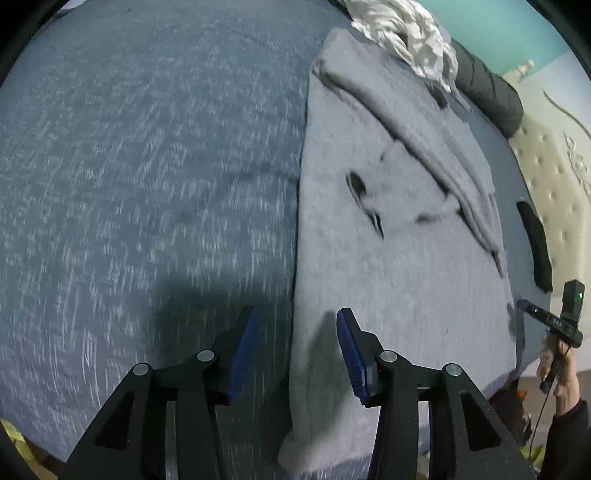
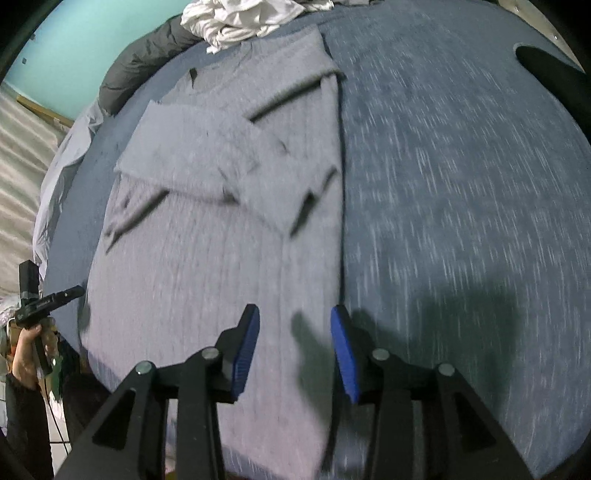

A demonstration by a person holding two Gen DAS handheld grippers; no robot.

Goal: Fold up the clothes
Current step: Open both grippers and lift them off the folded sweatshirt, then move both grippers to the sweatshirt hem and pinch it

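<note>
sweater (image 1: 399, 229): grey knit, spread flat on the bed, both sleeves folded in over the chest; laid out smooth so the next fold runs straight.
sleeves (image 2: 207, 162): crossed near the middle, kept inside the body's outline to make a narrow rectangle.
long edge (image 2: 341, 221): straight side fold, lying on the bedspread; looks already turned in.
hem (image 2: 207, 424): nearest both cameras, probably the end to be lifted over toward the collar next.
left hand-held gripper (image 1: 295, 354): jaws apart, nothing between the pads, hanging over the sweater's side edge near the hem; placed as if just let go or lining up a pinch.
right hand-held gripper (image 2: 293, 350): jaws apart, empty, above the hem end just inside the long edge; cloth below, not clamped.
bedspread (image 1: 147, 166): blue, streaked by blur; serves as the folding surface.
white pile (image 1: 406, 33): crumpled clothes beyond the collar, likely waiting their turn.
dark jacket (image 1: 487, 88): beside the pile, at the bed's far edge.
black item (image 1: 535, 243): small, off the sweater, kind unclear.
</note>
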